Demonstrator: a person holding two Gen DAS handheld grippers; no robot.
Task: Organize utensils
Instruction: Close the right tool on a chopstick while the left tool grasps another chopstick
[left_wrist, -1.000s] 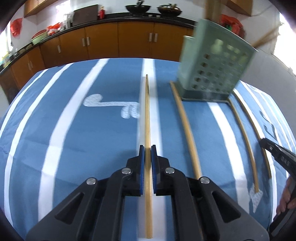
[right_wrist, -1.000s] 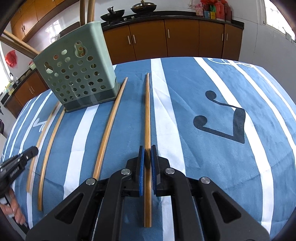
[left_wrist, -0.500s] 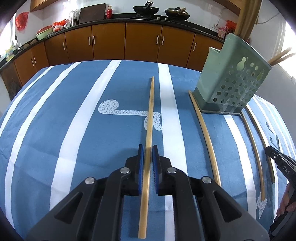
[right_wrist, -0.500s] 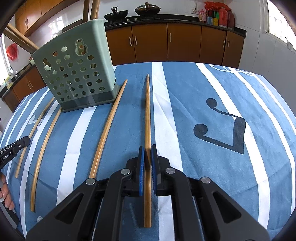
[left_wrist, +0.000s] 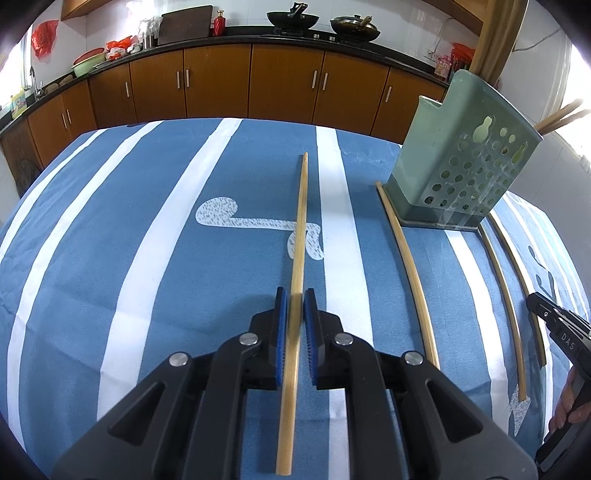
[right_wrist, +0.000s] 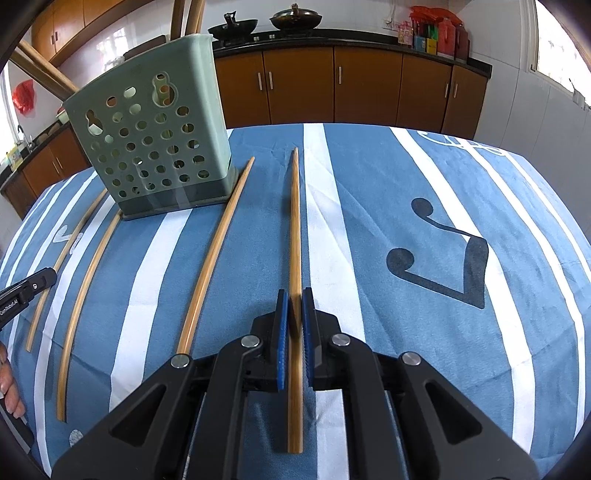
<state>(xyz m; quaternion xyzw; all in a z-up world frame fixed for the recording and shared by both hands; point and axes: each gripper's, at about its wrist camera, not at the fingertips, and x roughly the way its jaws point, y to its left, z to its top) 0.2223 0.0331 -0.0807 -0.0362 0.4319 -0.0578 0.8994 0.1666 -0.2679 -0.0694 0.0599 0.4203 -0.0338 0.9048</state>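
Note:
My left gripper (left_wrist: 294, 295) is shut on a bamboo chopstick (left_wrist: 300, 225) that points forward over the blue striped cloth. My right gripper (right_wrist: 294, 295) is shut on another bamboo chopstick (right_wrist: 294, 221), also pointing forward. A green perforated utensil holder (left_wrist: 458, 166) stands to the right in the left wrist view and to the left in the right wrist view (right_wrist: 155, 144), with several chopsticks sticking out of its top. Three loose chopsticks lie on the cloth beside the holder (left_wrist: 406, 273) (left_wrist: 506, 302) (right_wrist: 210, 258).
The table carries a blue cloth with white stripes (left_wrist: 147, 258). Brown kitchen cabinets (left_wrist: 221, 81) and a counter with woks run behind the table. The other gripper's tip shows at the right edge in the left wrist view (left_wrist: 554, 321) and at the left edge in the right wrist view (right_wrist: 26, 291).
My left gripper has swung left with its chopstick, so the holder sits further right in its view. My right gripper has risen a little with its chopstick.

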